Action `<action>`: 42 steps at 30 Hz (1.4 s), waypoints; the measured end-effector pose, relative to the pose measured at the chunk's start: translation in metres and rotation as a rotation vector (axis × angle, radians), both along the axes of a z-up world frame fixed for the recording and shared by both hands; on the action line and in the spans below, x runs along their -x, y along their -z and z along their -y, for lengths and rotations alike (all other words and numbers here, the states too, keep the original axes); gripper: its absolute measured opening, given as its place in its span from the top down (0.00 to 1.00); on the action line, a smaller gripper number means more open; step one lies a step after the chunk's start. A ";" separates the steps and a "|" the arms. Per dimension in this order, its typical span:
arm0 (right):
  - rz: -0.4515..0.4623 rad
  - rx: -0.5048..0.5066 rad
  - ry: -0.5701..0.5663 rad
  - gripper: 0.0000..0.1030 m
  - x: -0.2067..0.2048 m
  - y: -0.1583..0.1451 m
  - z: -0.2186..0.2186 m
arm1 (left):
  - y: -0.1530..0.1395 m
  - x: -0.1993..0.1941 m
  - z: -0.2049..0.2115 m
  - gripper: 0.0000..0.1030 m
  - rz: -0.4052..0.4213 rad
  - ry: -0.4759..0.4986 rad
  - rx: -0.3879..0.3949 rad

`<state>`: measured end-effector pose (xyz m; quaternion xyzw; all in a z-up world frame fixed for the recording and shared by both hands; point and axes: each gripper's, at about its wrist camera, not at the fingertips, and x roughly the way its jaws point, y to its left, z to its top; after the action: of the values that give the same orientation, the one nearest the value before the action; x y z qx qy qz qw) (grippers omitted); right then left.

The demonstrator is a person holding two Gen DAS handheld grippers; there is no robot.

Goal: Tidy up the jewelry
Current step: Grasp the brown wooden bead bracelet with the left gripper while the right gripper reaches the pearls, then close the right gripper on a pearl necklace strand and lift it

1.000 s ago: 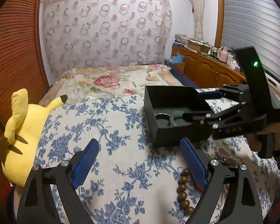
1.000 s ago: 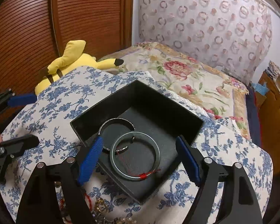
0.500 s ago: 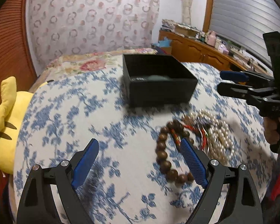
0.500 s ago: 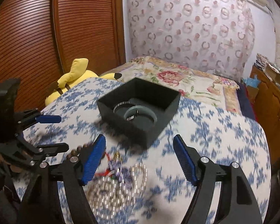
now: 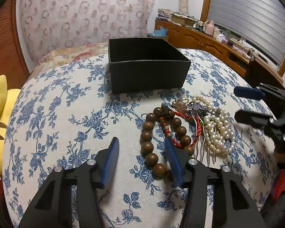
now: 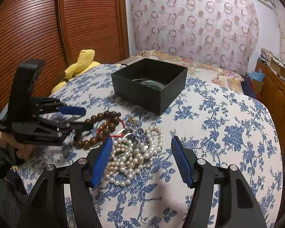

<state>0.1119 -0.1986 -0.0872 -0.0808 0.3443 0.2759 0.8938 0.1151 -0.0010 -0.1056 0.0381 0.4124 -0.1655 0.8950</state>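
A brown wooden bead bracelet (image 5: 152, 142) lies on the blue-flowered cloth, tangled with red cord (image 5: 180, 114) and pearl strands (image 5: 218, 133). My left gripper (image 5: 142, 152) is closing. The bracelet's left side of beads lies between its jaws and its right finger (image 5: 172, 161) is inside the loop. The pads are still apart from the beads. My right gripper (image 6: 141, 152) hangs over the pearl strands (image 6: 134, 152), closing around them without pressing. Behind the pile stands a black box (image 6: 172, 87) holding a green bangle (image 6: 153, 84) and a thin silver one.
A yellow plush toy (image 5: 0, 114) lies at the left edge of the cloth, in front of brown slatted doors (image 6: 38, 28). A bed with a floral quilt (image 6: 209, 70) is behind the box. A cluttered wooden dresser (image 5: 209, 39) runs along the right wall.
Both grippers drew back from the black box to the jewelry pile. The left jaws narrowed a lot around the wooden bracelet. The right jaws narrowed a little over the pearls.
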 end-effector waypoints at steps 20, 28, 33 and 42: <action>-0.077 -0.008 -0.026 0.51 0.011 0.019 0.000 | -0.021 0.015 -0.003 0.88 0.069 -0.030 0.039; -0.103 -0.016 -0.015 0.55 0.006 0.022 -0.002 | -0.053 0.034 -0.014 0.88 0.156 -0.066 0.099; -0.123 -0.028 0.005 0.55 -0.001 0.023 -0.001 | -0.062 0.041 -0.013 0.88 0.190 -0.069 0.099; -0.154 -0.035 0.030 0.62 -0.012 0.027 -0.004 | -0.074 0.048 -0.015 0.88 0.224 -0.071 0.120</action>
<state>0.1234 -0.1951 -0.1145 -0.0385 0.4083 0.2740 0.8699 0.0670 0.0138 -0.0313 -0.0120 0.3002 -0.1527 0.9415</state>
